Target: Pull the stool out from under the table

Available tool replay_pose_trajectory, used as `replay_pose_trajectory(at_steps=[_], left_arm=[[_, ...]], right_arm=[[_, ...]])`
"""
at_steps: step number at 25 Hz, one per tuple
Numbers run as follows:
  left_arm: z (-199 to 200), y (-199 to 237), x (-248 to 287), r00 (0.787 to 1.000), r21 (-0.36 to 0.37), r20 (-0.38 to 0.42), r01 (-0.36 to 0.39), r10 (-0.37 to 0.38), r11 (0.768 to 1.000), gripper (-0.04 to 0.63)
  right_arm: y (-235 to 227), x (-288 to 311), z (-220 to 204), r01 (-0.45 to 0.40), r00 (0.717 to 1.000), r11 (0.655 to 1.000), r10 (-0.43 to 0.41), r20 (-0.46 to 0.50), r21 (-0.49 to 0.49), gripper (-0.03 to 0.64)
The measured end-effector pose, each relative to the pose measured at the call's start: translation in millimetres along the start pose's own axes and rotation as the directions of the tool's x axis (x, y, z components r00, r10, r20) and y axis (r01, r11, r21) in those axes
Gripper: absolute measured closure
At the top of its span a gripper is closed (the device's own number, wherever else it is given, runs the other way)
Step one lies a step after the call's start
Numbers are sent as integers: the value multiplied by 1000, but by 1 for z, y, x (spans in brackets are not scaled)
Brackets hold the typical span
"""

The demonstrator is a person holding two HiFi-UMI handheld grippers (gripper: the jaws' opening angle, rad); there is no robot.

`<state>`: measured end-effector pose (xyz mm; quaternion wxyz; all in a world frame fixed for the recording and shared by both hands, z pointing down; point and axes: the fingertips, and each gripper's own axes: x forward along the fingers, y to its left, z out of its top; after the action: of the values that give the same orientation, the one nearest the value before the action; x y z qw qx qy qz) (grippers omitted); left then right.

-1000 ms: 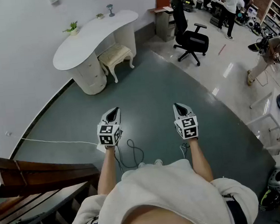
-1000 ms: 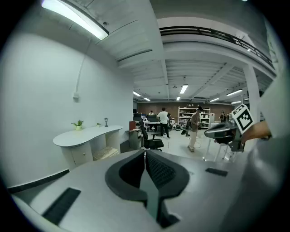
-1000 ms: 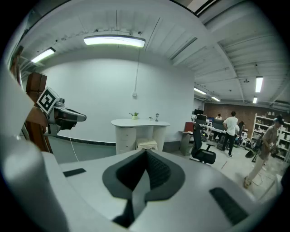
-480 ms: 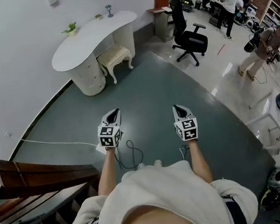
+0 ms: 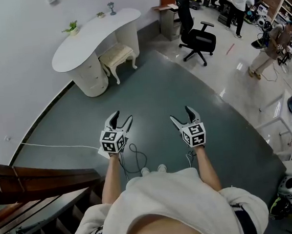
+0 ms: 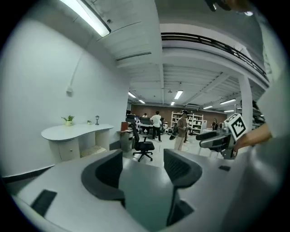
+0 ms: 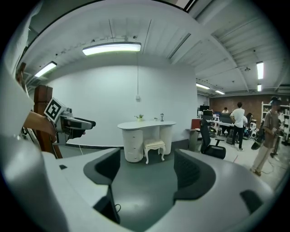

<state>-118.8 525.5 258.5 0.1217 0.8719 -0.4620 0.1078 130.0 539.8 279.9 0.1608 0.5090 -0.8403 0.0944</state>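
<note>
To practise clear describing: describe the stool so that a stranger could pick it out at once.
Find the white curved table against the white wall. The stool stands tucked partly under it. Unlike the black office chair nearby, it is cream, cushioned, with curved legs.

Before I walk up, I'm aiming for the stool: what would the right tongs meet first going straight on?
Probably the floor, short of the stool under the white table: the right tongs tilt slightly down. Nothing nearer shows; depth unclear.
</note>
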Motion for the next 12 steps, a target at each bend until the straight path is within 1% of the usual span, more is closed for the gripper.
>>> replay_pose_trajectory(at_steps=[12], left_arm=[[-5,-21,23,999,6,-21,-31,31,999,334]], right_arm=[[-35,-2,-15,3,1000,1000,-3,-21,-13,275]])
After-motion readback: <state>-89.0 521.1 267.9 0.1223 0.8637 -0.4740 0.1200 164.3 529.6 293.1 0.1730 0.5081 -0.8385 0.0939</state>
